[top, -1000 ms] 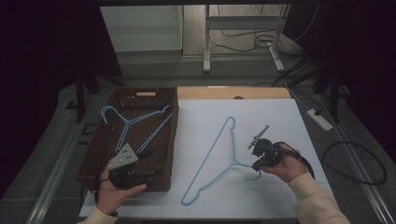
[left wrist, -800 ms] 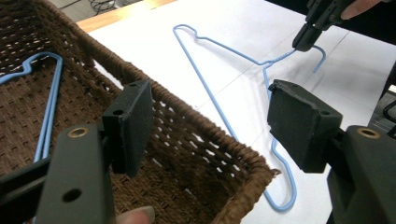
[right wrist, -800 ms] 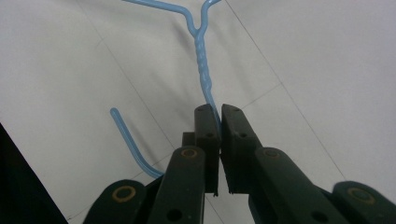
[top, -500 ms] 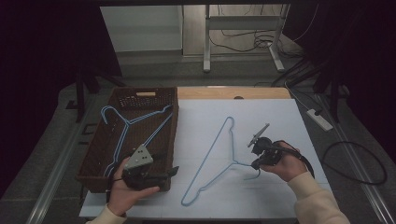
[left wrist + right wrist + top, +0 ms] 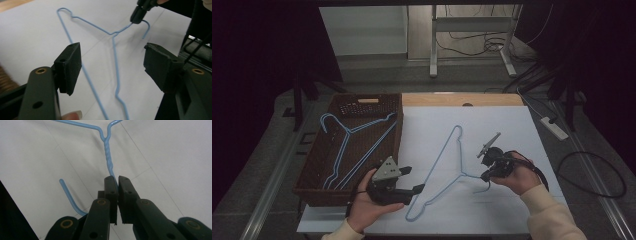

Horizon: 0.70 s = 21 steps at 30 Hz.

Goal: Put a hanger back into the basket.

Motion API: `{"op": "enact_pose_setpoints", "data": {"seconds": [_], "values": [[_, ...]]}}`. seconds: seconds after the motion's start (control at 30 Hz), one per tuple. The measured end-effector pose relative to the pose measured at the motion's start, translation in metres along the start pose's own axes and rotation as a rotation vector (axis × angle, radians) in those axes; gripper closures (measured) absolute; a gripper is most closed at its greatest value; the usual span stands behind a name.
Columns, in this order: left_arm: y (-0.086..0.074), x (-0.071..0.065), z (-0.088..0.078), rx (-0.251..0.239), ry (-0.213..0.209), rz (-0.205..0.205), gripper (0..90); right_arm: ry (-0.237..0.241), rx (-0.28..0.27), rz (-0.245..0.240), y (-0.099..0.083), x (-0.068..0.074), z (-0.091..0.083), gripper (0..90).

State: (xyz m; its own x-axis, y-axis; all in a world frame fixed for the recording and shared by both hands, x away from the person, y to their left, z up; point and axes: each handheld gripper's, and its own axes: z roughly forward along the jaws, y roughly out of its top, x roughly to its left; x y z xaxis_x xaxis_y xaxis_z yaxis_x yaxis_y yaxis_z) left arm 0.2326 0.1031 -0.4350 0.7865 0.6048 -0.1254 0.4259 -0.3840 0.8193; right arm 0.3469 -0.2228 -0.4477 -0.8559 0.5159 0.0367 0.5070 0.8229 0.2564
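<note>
On the white sheet [image 5: 512, 125] covering the table, lying flat: a blue wire hanger [image 5: 439, 167], its triangle stretching toward the near edge and its hook curling at the right side. Clamping the hanger's neck just past the twisted section, right where the hook starts: the right gripper [image 5: 486, 176], jaws pressed together on the thin wire, clearly seen in the right gripper view, with the twist [image 5: 109, 155] rising straight ahead of the closed pads and the hook's free end [image 5: 67, 192] bending away beside them. Resting on the sheet under that gripper: the person's right hand [image 5: 517, 175], cream sleeve trailing toward the bottom edge.

Hovering over the sheet's near left corner, just beside the basket's right wall: the left gripper [image 5: 409, 180], jaws standing wide apart and gripping nothing, pointing toward the hanger. Framing the hanger's long wires between the two black pads [image 5: 71, 66] in the left gripper view, well clear of them on both sides.

Sitting at the left of the sheet: a brown woven basket [image 5: 398, 130], holding more blue hangers [image 5: 349, 145] lying across its floor.
</note>
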Motion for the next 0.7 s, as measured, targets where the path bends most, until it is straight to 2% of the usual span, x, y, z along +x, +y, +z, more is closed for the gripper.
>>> {"op": "enact_pose_setpoints", "data": {"seconds": [0.1,0.23,0.37,0.53,0.7], "values": [[0.003,-0.004,0.007,0.014,-0.01,0.004,30.9,0.0,0.002,0.001,0.0,0.001,0.0,86.3],[0.005,-0.011,0.026,0.06,-0.031,0.01,30.7,0.0,0.0,0.002,0.0,0.001,0.0,86.3],[0.006,-0.013,0.039,0.09,-0.043,0.0,30.5,0.0,0.0,0.002,0.0,0.001,0.0,86.3],[0.006,-0.015,0.053,0.124,-0.054,0.008,30.3,-0.002,-0.002,0.0,0.0,0.002,0.0,86.4],[0.005,-0.016,0.072,0.181,-0.053,0.018,30.6,-0.004,0.001,-0.003,0.0,0.002,-0.001,86.4]]}}
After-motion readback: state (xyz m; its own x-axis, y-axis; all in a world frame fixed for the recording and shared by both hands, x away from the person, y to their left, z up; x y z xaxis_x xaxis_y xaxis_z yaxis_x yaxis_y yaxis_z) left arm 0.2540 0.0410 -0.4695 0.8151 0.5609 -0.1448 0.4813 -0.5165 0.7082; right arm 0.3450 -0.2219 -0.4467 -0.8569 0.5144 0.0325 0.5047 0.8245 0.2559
